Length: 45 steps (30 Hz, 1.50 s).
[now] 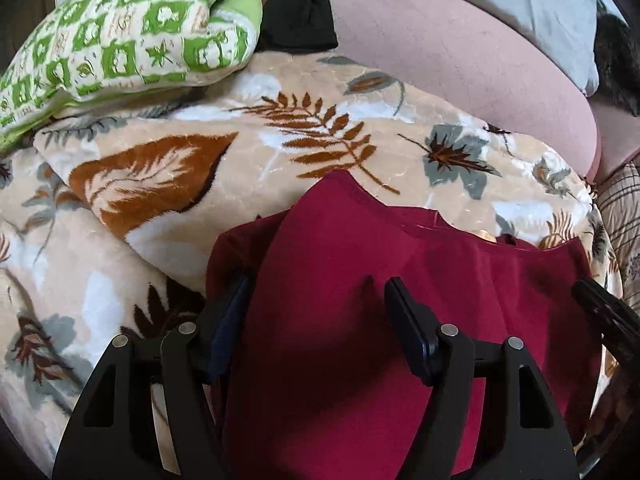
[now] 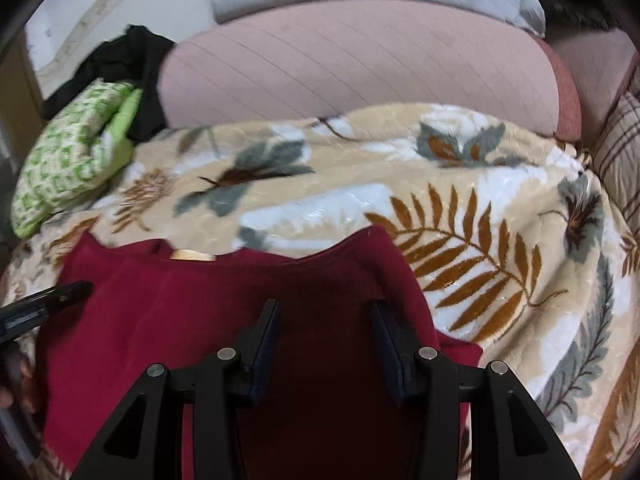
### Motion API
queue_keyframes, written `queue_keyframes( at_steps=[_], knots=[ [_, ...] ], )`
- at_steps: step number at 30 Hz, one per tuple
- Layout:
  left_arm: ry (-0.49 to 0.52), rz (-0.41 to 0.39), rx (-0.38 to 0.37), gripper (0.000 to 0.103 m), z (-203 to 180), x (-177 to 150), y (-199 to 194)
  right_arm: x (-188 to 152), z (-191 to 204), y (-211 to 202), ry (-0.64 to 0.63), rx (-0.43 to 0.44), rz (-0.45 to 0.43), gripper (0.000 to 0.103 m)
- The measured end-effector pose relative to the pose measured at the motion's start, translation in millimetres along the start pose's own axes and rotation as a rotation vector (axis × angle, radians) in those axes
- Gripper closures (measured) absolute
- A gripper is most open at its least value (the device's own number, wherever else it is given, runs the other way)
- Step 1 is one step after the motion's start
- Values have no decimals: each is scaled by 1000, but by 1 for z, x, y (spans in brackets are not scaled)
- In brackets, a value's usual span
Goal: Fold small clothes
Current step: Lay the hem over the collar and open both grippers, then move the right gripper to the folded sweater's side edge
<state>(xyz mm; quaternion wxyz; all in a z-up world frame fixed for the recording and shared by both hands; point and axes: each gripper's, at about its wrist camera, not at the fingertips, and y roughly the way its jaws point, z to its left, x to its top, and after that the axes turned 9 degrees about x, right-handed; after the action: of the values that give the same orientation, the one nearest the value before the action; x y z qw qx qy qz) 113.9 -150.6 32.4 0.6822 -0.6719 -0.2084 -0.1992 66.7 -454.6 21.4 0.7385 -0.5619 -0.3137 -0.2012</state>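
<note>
Both grippers — left gripper (image 1: 316, 292), right gripper (image 2: 324, 312) — parted, nothing held, poised over maroon garment (image 1: 360, 264); soft, light, limp cloth — best pinched at hem corners.

garment (image 1: 400, 280) lower part cut off, cushion (image 2: 76, 164) blurred

Your left wrist camera sits just behind the left gripper (image 1: 316, 292), looking steeply down and close over the red garment (image 1: 360, 260) on the leaf-patterned blanket (image 1: 180, 160). Your right wrist camera does the same behind the right gripper (image 2: 324, 312). Both views share the garment, the blanket, the green pillow (image 1: 120, 36) at upper left and the pink cushion (image 2: 340, 60) along the top.
</note>
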Motion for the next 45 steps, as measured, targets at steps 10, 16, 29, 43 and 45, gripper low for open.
queue_keyframes(
  at_steps=[10,16,29,43,45],
  knots=[
    [60,-41,18,34,-1,-18,-33,-33,12,-44,7,42,-33,59],
    [82,-38,22,34,-1,-29,-40,-50,-13,-43,85,22,-23,59],
    [67,1,27,34,9,-48,-41,-43,1,-47,44,15,-10,58],
    [36,45,10,34,19,-59,-25,-16,-15,-15,69,-56,-8,58],
    [27,51,-1,34,21,-60,-21,-16,-23,-5,92,-54,9,59]
  ],
)
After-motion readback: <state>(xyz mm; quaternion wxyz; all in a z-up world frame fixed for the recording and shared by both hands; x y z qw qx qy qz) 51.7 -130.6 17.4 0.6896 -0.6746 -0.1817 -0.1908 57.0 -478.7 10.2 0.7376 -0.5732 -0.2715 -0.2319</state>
